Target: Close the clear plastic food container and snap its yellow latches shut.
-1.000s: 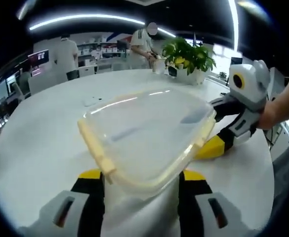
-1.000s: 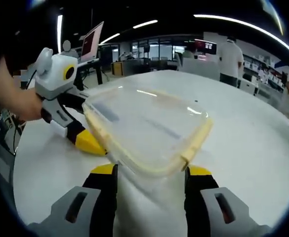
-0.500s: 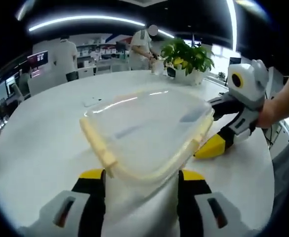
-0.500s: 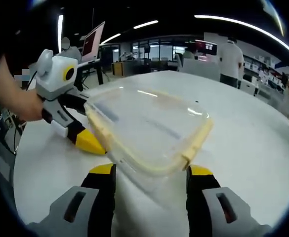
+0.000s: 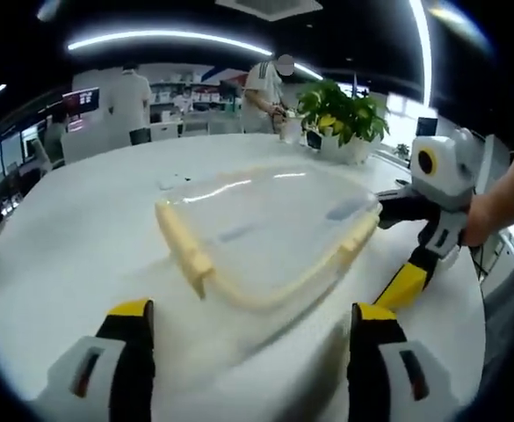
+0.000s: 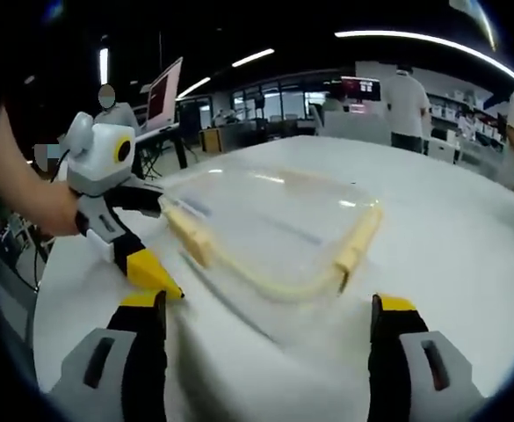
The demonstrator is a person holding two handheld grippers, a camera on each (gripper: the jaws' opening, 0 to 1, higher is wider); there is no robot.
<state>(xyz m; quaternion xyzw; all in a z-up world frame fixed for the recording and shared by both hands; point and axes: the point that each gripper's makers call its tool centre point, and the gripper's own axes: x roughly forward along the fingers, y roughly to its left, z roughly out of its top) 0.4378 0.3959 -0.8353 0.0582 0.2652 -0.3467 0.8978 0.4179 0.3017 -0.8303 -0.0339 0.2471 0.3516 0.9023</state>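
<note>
The clear plastic container (image 5: pixel 270 224) rests on the white table (image 5: pixel 63 229) with its lid on top. Pale yellow latches run along two of its sides (image 5: pixel 186 248) (image 5: pixel 358 236); whether they are snapped down I cannot tell. My left gripper (image 5: pixel 252 321) is open wide, just short of the container's near edge and holding nothing. In the right gripper view the same container (image 6: pixel 274 220) lies ahead, its latches (image 6: pixel 191 236) (image 6: pixel 358 237) on either side. My right gripper (image 6: pixel 270 308) is also open wide and bare. Each gripper appears in the other's view, beside the container (image 5: pixel 432 198) (image 6: pixel 107 180).
A potted plant (image 5: pixel 340 110) stands at the table's far edge. Several people (image 5: pixel 129 97) (image 5: pixel 270 79) stand by desks behind it. An open laptop (image 6: pixel 164 83) sits on a stand beyond the table. A person's forearms (image 5: pixel 503 198) (image 6: pixel 24 189) hold the grippers.
Both grippers have opened wider and drawn back from the container. Its near edge, which lay between each pair of jaws, now sits free on the table.
</note>
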